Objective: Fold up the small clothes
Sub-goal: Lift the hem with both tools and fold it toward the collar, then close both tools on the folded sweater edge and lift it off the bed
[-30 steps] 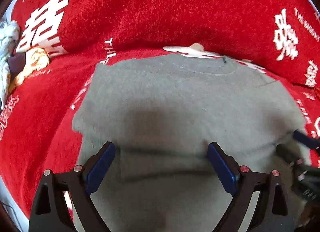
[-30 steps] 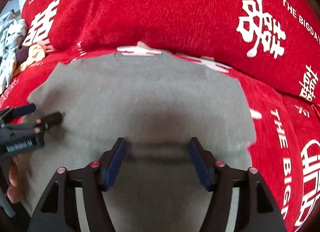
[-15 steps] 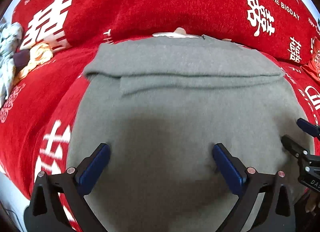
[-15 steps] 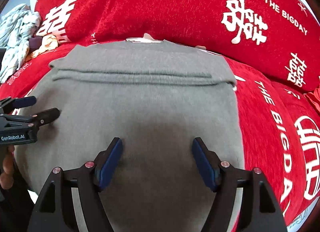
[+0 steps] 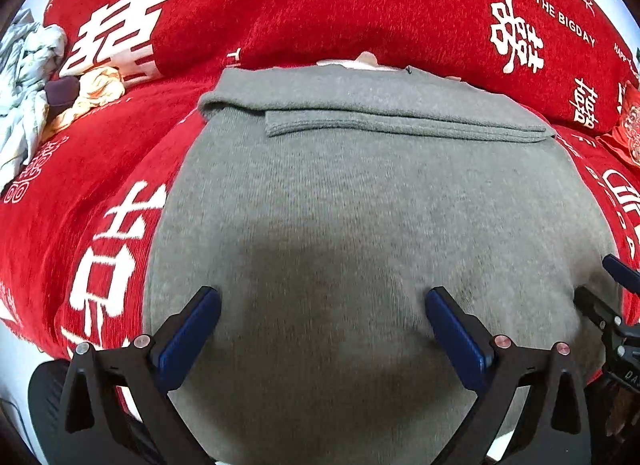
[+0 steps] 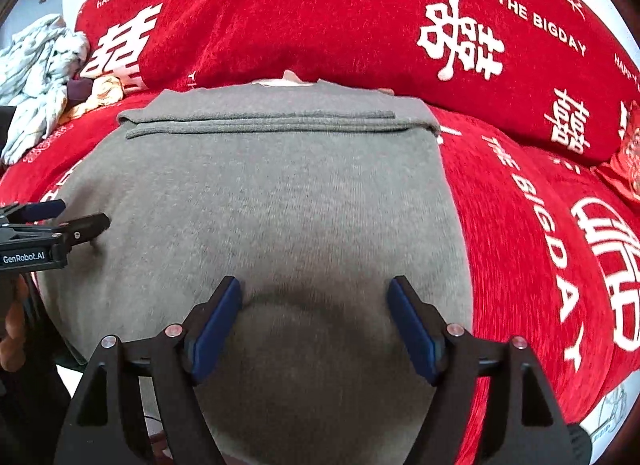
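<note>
A grey knit sweater [image 5: 360,201] [image 6: 260,201] lies flat on a red cover, with a folded band [image 5: 400,125] [image 6: 272,119] across its far end. My left gripper [image 5: 322,305] hovers open over the near part of the sweater, nothing between its blue pads. My right gripper [image 6: 316,295] hangs over the sweater's near right part; its jaws are opening and hold nothing. The left gripper [image 6: 68,221] shows at the left edge of the right wrist view, and the right gripper [image 5: 604,289] at the right edge of the left wrist view.
The red cover [image 5: 360,5] [image 6: 540,225] with white characters and lettering rises as a cushion behind the sweater. A heap of pale and yellow clothes [image 5: 36,77] [image 6: 44,73] lies at the far left. A small red item [image 5: 628,133] sits at the far right.
Both grippers have drawn back toward the near edge of the sweater, away from the folded band. The right gripper's jaws stand wider than before. The fold now lies far ahead.
</note>
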Action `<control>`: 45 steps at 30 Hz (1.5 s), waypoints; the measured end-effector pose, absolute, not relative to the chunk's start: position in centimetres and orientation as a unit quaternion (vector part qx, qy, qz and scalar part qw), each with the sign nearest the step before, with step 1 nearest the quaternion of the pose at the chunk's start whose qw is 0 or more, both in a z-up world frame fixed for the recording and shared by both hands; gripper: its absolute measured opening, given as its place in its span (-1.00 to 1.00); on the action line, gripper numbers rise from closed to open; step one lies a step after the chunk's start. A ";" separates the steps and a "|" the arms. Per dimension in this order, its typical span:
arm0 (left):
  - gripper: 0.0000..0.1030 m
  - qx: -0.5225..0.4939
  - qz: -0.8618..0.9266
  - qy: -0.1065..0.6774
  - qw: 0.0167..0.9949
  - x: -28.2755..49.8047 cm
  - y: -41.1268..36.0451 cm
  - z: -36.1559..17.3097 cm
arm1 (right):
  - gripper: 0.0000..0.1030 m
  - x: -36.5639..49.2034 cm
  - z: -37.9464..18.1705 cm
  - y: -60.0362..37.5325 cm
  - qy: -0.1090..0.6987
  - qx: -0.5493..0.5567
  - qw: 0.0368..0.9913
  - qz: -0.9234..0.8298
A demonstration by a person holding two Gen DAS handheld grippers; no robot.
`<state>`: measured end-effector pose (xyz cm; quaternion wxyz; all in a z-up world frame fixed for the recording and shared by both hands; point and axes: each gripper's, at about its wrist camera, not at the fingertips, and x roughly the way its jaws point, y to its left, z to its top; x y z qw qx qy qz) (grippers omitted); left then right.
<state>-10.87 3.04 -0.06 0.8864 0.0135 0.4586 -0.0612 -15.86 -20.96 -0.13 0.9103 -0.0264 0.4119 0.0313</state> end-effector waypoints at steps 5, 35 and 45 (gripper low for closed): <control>0.99 0.007 -0.060 0.464 0.884 -11.8 3.4 -0.1 | 0.58 -17.8 -0.7 -20.2 0.407 -0.052 0.911 0.027; 0.99 -0.106 -0.080 0.533 0.836 -15.9 9.3 -3.8 | 0.53 -22.1 -2.2 -26.6 0.461 0.082 0.882 0.063; 0.89 -0.082 -0.121 0.544 0.826 -16.7 8.0 -3.7 | 0.17 -22.2 -2.2 -26.8 0.454 0.105 0.881 0.079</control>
